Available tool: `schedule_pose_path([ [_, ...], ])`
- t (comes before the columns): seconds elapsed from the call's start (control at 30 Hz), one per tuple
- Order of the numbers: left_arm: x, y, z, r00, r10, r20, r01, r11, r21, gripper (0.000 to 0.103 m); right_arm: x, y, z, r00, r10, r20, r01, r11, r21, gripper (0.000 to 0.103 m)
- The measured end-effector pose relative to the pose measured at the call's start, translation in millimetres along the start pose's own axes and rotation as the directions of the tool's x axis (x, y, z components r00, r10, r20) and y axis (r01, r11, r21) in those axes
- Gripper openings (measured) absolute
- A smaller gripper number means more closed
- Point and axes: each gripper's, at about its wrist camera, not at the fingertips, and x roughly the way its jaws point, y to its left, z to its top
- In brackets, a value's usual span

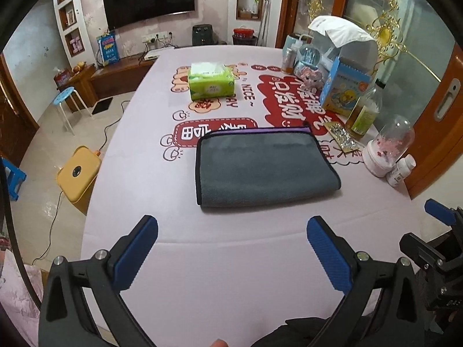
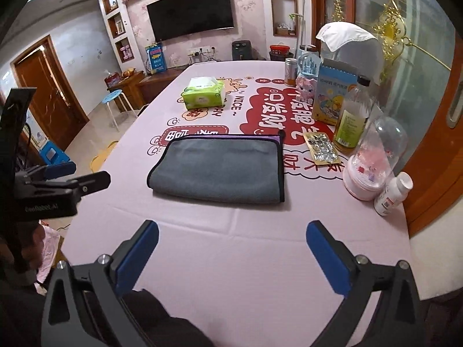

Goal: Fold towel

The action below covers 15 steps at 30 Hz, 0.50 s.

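A grey towel (image 1: 260,167) with dark trim and a purple underside lies folded flat on the pink tablecloth, mid-table; it also shows in the right wrist view (image 2: 220,170). My left gripper (image 1: 233,225) is open and empty, held above the table's near edge, short of the towel. My right gripper (image 2: 233,230) is open and empty, likewise short of the towel. The right gripper's body shows at the right edge of the left wrist view (image 1: 434,248); the left one at the left edge of the right wrist view (image 2: 52,185).
A green tissue pack (image 1: 209,82) sits further back. Along the right side stand an oil bottle (image 2: 351,115), a glass dome on a pink base (image 2: 373,159), a white pill bottle (image 2: 392,193), a blister pack (image 2: 322,149) and a blue box (image 1: 344,89). A yellow stool (image 1: 78,173) stands left of the table.
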Motion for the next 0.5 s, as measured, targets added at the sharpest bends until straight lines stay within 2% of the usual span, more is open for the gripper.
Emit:
schedule_pose_path([
  [0.3,-31,-6,-11,1.000,0.005,0.030,-0.004,1.000,-0.019,0.102,-24,11,2,0.998,0.042,-0.044,-0.037,0.994,0.103,0.102],
  [0.5,-44,-5,-23,0.998,0.033,0.049,-0.030,0.998,-0.058,0.102,-29,9,-6,0.999,-0.005,-0.046,0.012,0.987,0.162,0.102],
])
